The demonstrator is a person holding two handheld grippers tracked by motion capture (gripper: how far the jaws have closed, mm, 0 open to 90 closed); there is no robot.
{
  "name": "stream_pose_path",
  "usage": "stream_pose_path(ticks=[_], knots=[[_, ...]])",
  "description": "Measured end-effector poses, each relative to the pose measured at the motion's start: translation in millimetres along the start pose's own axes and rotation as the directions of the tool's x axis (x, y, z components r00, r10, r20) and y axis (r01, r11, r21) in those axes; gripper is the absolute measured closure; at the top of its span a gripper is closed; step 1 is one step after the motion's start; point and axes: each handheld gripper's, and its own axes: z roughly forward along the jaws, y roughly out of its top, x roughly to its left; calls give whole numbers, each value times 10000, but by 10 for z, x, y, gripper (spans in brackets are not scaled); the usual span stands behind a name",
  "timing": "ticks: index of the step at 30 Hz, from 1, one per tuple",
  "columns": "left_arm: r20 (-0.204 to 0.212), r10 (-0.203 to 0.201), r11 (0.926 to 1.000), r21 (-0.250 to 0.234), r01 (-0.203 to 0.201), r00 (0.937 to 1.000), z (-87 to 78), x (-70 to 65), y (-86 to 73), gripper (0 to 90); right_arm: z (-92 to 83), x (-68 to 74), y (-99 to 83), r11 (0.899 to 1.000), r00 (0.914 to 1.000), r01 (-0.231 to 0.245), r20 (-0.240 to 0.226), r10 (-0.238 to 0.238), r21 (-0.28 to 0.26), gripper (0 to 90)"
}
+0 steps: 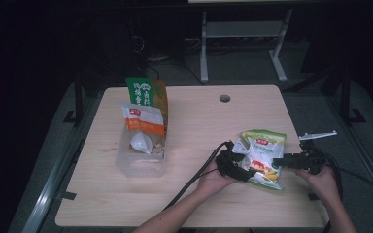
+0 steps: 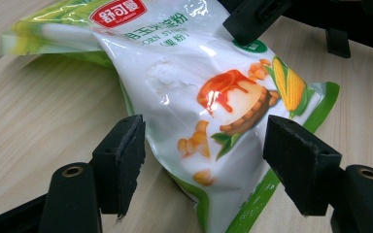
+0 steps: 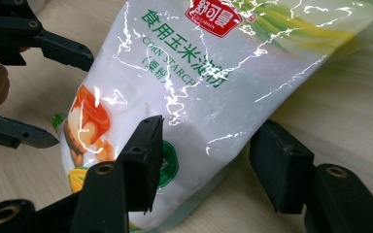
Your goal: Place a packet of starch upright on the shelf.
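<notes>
The left claw (image 2: 204, 160) stands wide, its two black pads on either side of the lower end of a bag of corn starch (image 2: 199, 92); the left pad sits at the bag's edge and the right pad stands clear of the film, so it does not yet clamp the bag. The right claw (image 3: 204, 160) straddles a side edge of the same bag: the bag passes between its pads, one pad lies over the printed face and the other stays off the film, so it too is parted with no grip. In the high view the bag lies flat on the desk (image 1: 194, 121) at its right front, between the person's left hand (image 1: 213, 179) and right hand (image 1: 323, 182). The bag is white with green edges, a red logo with Chinese characters, green Chinese lettering, the English words "CORN STARCH", and a picture of corn cobs and kernels. On the left side of the desk a clear plastic box (image 1: 141, 162) holds a white-and-orange packet (image 1: 143, 121), and a green packet (image 1: 143, 92) with Chinese writing stands behind it.
</notes>
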Motion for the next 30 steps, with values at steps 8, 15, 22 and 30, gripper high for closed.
stream_pose_path(ticks=[8, 15, 22, 30], knots=[[34, -203, 9997, -102, 203, 9998, -39, 31, 13, 298, 44, 70, -22, 9997, 9986, -22, -520, 35, 247, 460], [152, -403, 9992, -74, 405, 9991, -24, 48, 4, 302, 129, -107, 30, 9951, 9938, -946, -554, 961, 291, 285], [319, -762, 9970, -84, 765, 9966, -7, 79, -3, 289, 184, -95, 51, 9954, 9817, -953, -1643, 961, 130, 612], [611, -1353, 9908, 34, 1354, 9889, -8, 167, -20, 231, 137, 96, 79, 9993, 9962, 363, -795, -369, -89, 851]])
